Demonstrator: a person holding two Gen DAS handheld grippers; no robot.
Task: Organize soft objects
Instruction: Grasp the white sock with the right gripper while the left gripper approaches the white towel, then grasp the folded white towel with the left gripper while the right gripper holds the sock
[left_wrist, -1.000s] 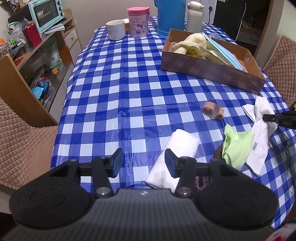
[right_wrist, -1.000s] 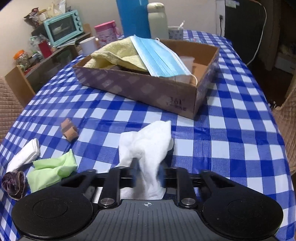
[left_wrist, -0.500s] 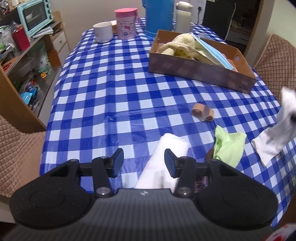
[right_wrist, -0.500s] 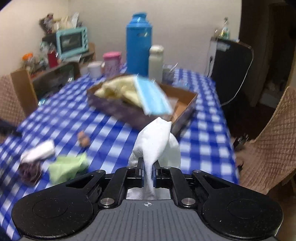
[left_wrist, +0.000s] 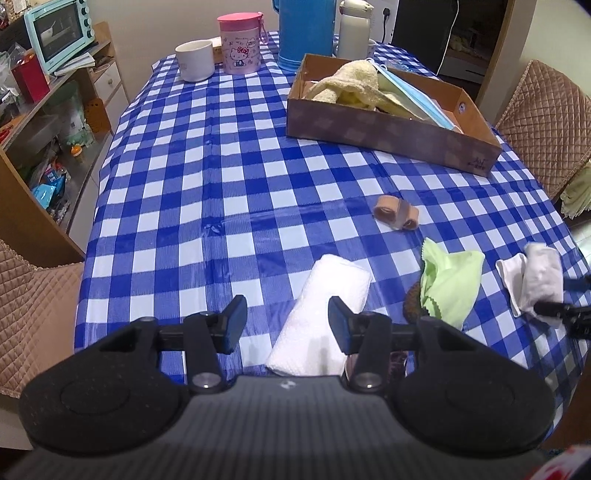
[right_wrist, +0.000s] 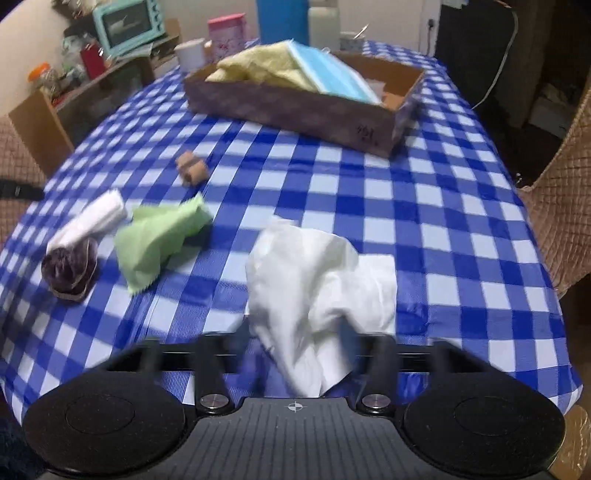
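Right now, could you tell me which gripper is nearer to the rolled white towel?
Left. The left gripper hovers directly over the rolled white towel; the right gripper is off beside the green cloth, at the white sock.

left gripper (left_wrist: 283, 324) matte black, blue pads (left_wrist: 236, 322), silver screws, ribbed grey centre plate, round textured side discs, right gripper (right_wrist: 293, 341) same build, crosshair mark

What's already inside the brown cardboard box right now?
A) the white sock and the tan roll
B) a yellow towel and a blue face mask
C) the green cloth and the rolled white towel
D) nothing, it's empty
B: the cardboard box holds a yellow towel with a blue face mask lying over it.
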